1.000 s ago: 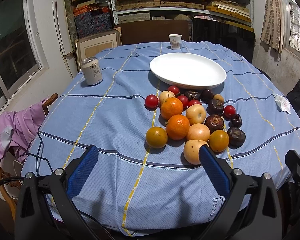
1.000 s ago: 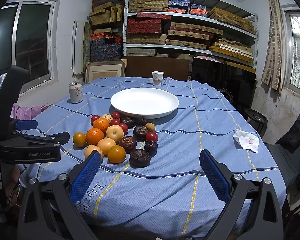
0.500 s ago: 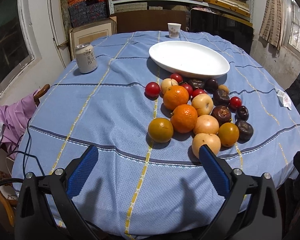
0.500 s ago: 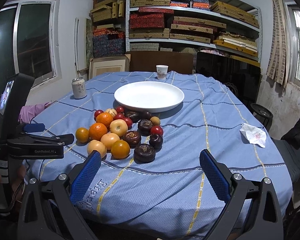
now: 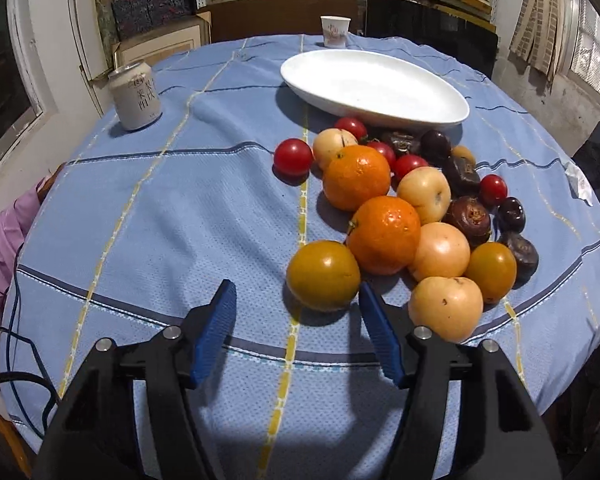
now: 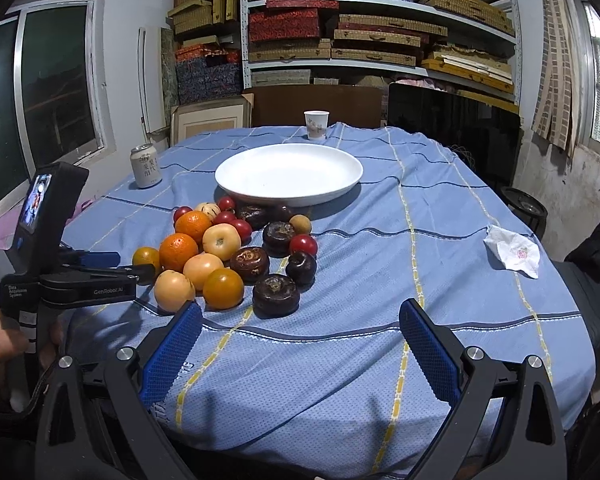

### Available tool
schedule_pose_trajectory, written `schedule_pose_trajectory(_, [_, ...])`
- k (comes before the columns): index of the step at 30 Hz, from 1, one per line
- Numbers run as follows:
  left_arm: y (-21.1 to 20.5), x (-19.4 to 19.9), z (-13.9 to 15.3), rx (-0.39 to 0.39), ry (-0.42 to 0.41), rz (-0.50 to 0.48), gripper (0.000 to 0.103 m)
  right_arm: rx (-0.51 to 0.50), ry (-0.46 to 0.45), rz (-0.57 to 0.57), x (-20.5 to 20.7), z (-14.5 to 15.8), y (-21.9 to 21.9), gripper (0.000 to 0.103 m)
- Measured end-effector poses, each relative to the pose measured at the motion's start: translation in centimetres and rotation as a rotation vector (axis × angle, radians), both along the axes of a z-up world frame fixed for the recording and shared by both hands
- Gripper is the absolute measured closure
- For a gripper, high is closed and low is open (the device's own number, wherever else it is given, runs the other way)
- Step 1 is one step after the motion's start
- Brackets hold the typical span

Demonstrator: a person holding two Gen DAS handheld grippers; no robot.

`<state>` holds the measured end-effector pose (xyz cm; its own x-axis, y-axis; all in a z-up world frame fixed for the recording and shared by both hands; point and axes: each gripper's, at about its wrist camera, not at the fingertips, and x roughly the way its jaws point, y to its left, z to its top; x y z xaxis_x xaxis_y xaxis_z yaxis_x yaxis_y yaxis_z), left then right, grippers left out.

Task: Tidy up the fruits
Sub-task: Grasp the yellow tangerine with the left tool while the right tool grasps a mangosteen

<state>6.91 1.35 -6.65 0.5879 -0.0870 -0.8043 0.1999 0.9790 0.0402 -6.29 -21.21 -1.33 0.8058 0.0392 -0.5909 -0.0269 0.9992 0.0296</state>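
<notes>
Left gripper (image 5: 296,300): jaws closing, nothing pinched; the yellow-orange fruit (image 5: 323,274) lies just beyond its tips, apparently untouched. Advise centring both pads on it before closing. Right gripper (image 6: 300,320): fingers spread, empty. The empty white plate (image 5: 440,114) sits beyond that fruit, past the pile.

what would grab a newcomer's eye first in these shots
A bright heap of fruit lies on the blue tablecloth, right before an empty white plate. The left tool is closing near the outermost orange-yellow fruit, not yet touching it.
</notes>
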Motion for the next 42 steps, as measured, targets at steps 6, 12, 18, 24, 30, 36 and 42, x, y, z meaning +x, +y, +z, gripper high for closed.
schedule_pose_trajectory(6, [-0.4, 0.3, -0.6, 0.017, -0.019, 0.001, 0.042, 0.0, 0.014, -0.002, 0.3, -0.4, 0.0, 0.004])
schedule_pose_trajectory(12, [-0.6, -0.3, -0.5, -0.008, -0.064, -0.031, 0.066, 0.022, 0.049, 0.0, 1.3, -1.1, -0.7, 0.004])
schedule_pose_trajectory(18, [-0.5, -0.9, -0.5, -0.014, -0.073, -0.024, 0.066, 0.013, 0.108, 0.098, 4.6, -3.0, 0.2, 0.021])
schedule_pose_trajectory(24, [-0.5, -1.2, -0.5, -0.01, -0.072, -0.03, 0.066, 0.004, 0.172, 0.098, 7.5, -5.1, 1.1, 0.023])
schedule_pose_trajectory(30, [-0.5, -1.2, -0.6, -0.01, -0.073, -0.031, 0.065, 0.022, 0.233, 0.102, 9.3, -6.1, 1.2, 0.049])
schedule_pose_trajectory(36, [-0.5, -1.1, -0.5, -0.018, -0.068, -0.031, 0.065, -0.024, 0.192, 0.117, 8.4, -6.0, 2.2, 0.062])
schedule_pose_trajectory(42, [0.0, -1.2, 0.1, -0.041, -0.072, -0.026, 0.065, 0.017, 0.17, 0.118, 7.2, -5.2, 1.3, 0.062])
